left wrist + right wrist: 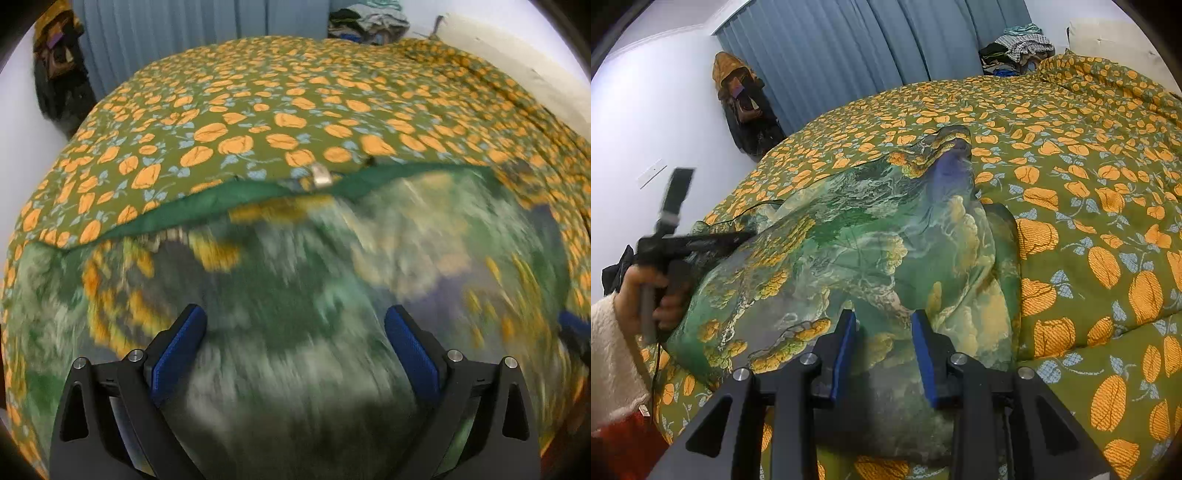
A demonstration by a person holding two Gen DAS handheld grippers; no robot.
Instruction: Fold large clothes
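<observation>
A large silky garment [871,240], green with yellow and white landscape print, lies spread on the bed. In the left wrist view it [295,277] is blurred, with a dark green hem [236,192] along its far edge. My left gripper [295,328] is open just above the cloth, holding nothing; it also shows in the right wrist view [701,240] at the garment's left edge, blurred. My right gripper [884,325] is open over the garment's near part, jaws apart, nothing between them.
The bed cover [1089,184] is olive with orange flowers. Blue curtains [849,44] hang behind. A pile of clothes [1019,48] sits at the far corner. A hooded coat [738,96] hangs on the left wall.
</observation>
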